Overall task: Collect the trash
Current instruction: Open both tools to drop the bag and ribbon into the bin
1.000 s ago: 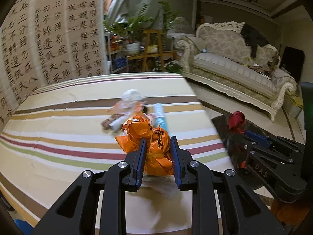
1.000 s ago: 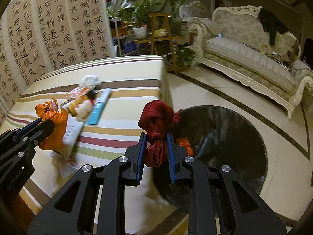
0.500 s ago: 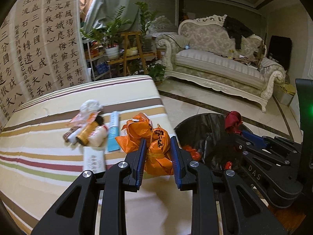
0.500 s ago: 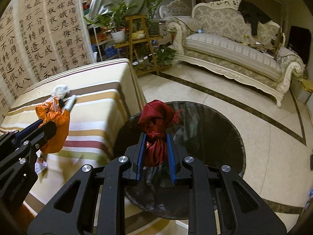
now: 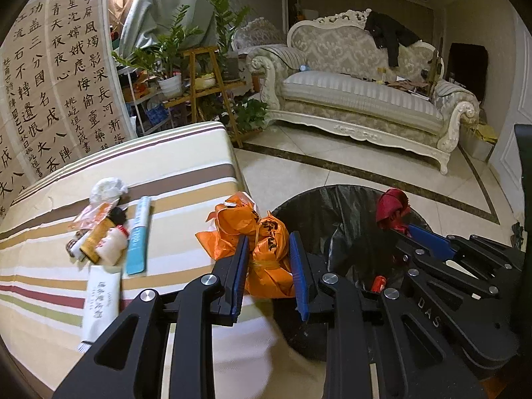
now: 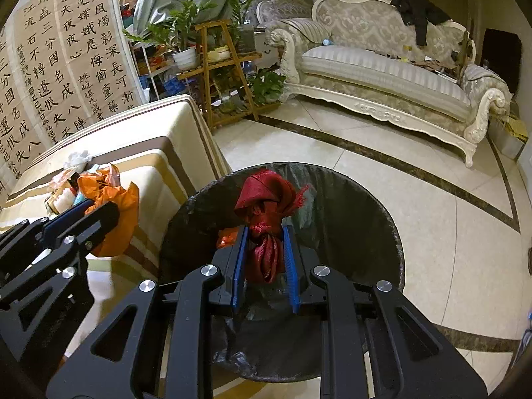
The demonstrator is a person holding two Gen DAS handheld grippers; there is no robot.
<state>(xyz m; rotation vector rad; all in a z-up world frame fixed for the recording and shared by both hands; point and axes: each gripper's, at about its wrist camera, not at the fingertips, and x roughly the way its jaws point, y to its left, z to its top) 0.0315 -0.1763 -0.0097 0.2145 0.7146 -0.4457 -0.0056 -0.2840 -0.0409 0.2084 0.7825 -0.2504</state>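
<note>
My left gripper (image 5: 268, 249) is shut on a tied orange plastic bag (image 5: 262, 232), held over the table's right edge, beside the bin. My right gripper (image 6: 263, 242) is shut on a knotted red bag (image 6: 264, 199) and hangs above the black-lined round trash bin (image 6: 365, 199). Orange and red scraps (image 6: 226, 239) lie inside the bin. In the left wrist view the bin (image 5: 319, 206) sits right of the orange bag, with the red bag (image 5: 392, 206) over it. The orange bag (image 6: 109, 199) also shows at left in the right wrist view.
On the striped tablecloth (image 5: 186, 173) lie a blue box (image 5: 138, 236), a white tube (image 5: 99, 299), small bottles (image 5: 106, 242) and a crumpled white wad (image 5: 108, 189). A cream sofa (image 6: 392, 76) and a wooden plant stand (image 6: 222, 66) stand beyond the tiled floor.
Both grippers have swung right with their bags. The red bag went from beside the table to over the bin; the orange bag went from mid-table to the table's right edge.
</note>
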